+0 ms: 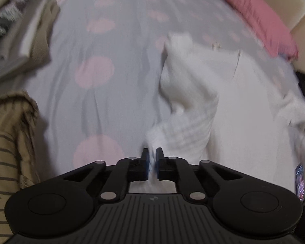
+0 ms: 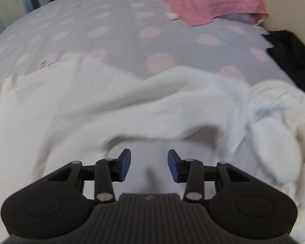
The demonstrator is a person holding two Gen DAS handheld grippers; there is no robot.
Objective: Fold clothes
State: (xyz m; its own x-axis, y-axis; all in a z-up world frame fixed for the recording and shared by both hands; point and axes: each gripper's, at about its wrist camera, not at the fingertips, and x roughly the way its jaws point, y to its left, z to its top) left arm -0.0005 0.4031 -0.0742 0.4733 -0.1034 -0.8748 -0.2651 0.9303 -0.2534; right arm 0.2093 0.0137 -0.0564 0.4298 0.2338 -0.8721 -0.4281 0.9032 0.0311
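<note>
Location: a bedroom in a home. The work surface is a bed covered by a grey sheet (image 1: 120, 65) printed with pink dots, with a pink pillow (image 2: 205, 0) at the far end against a cream headboard (image 1: 290, 6). Folded clothes (image 1: 30, 40) are stacked at the left edge of the bed, and a white garment (image 2: 91, 105) lies spread across the sheet.

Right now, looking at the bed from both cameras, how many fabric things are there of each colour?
White: 1, the garment, its sleeve in the left gripper
Pink: 1, the pillow
Tan: 2, the striped top and the folded pile
Black: 1, the cloth
Total: 5
</note>
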